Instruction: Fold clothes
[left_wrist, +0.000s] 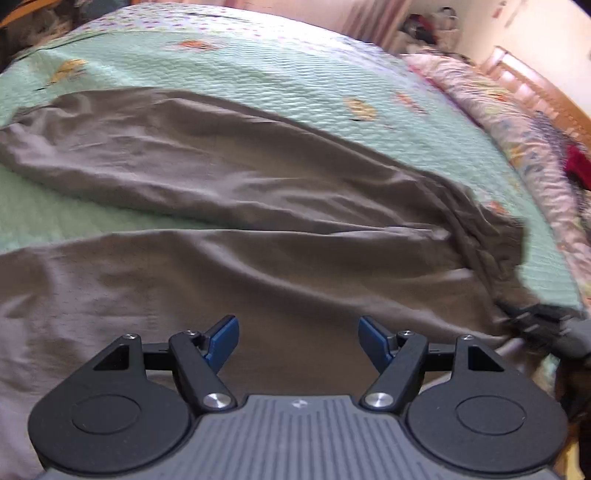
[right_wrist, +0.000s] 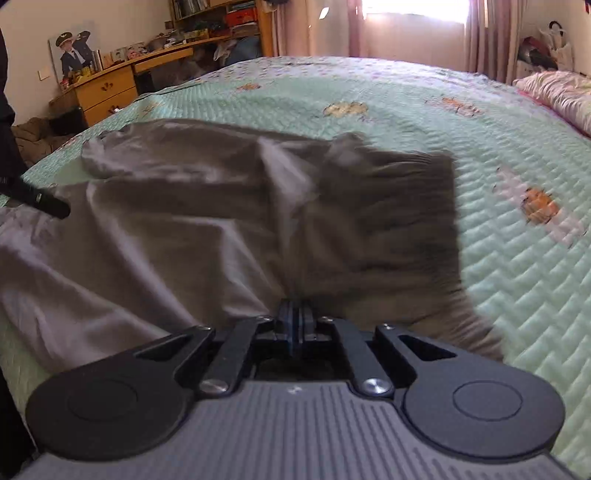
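Grey-brown trousers (left_wrist: 258, 206) lie spread on a green quilted bedspread (left_wrist: 280, 74), legs running to the left and waist at the right. My left gripper (left_wrist: 298, 332) is open, its blue pads apart just above the near trouser leg. In the right wrist view the same trousers (right_wrist: 207, 206) lie crumpled. My right gripper (right_wrist: 295, 317) is shut on the fabric at the waist end, and the cloth bunches up from its tips. The right gripper's fingers also show in the left wrist view (left_wrist: 535, 325) at the waist edge. The left gripper's finger shows at the left of the right wrist view (right_wrist: 40, 201).
A pink patterned pillow (left_wrist: 517, 122) lies along the bed's right side, beside a wooden headboard (left_wrist: 546, 96). A wooden desk (right_wrist: 110, 88) with shelves stands beyond the bed's far left. Curtains and a bright window (right_wrist: 413, 26) are behind the bed.
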